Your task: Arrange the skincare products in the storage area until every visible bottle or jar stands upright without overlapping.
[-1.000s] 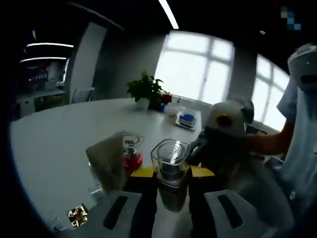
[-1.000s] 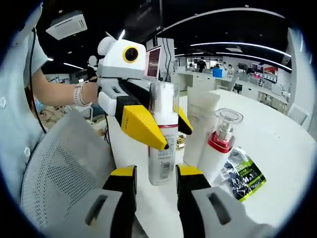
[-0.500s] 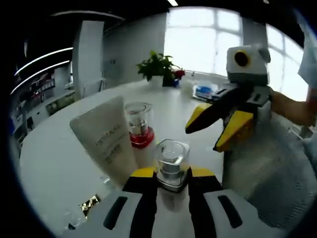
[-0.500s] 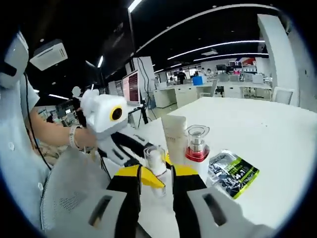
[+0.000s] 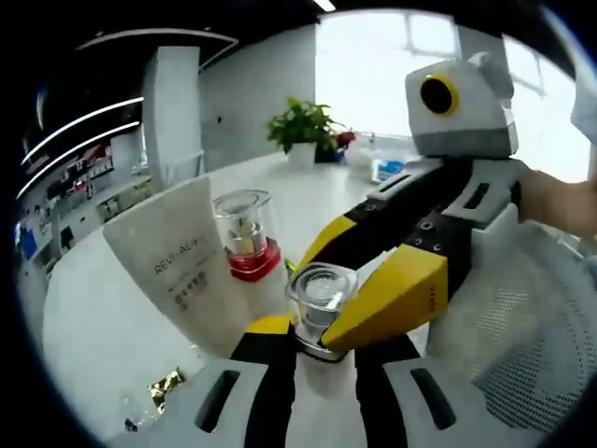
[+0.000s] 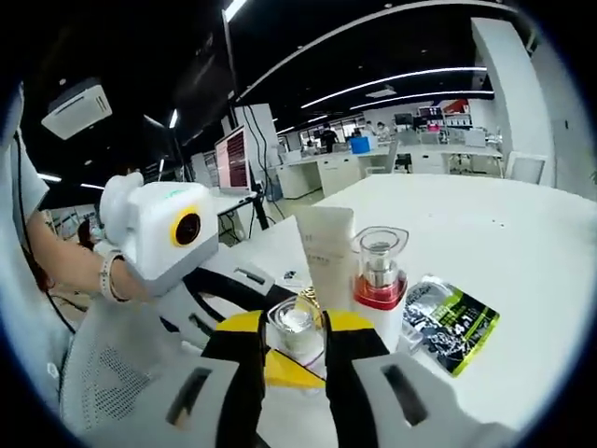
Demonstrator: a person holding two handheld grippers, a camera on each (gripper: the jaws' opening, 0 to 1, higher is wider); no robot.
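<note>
Fingers of both grippers, yellow-tipped, close on one clear-capped bottle from opposite sides.

Left gripper: jaws clamped on the bottle just under its cap; the bottle's body is hidden behind the jaws.

Right gripper: jaws pressed to either side of the same bottle; only the cap and a pale inside show, the lower part is covered.

In the left gripper view the right gripper reaches in from the right, one yellow finger lying across the bottle's side.

Behind the bottle, on a white table: a white tube standing on end, printed lettering too blurred to read fully; touching it, a pump bottle with red collar under a clear cap, upright.

Green-and-black sachet lying flat just beside the pump bottle.

Small gold-patterned packet at the near table edge, partly cut off.

Potted plant far across the table.

Mesh chair back at the right, person's hand behind it.
</note>
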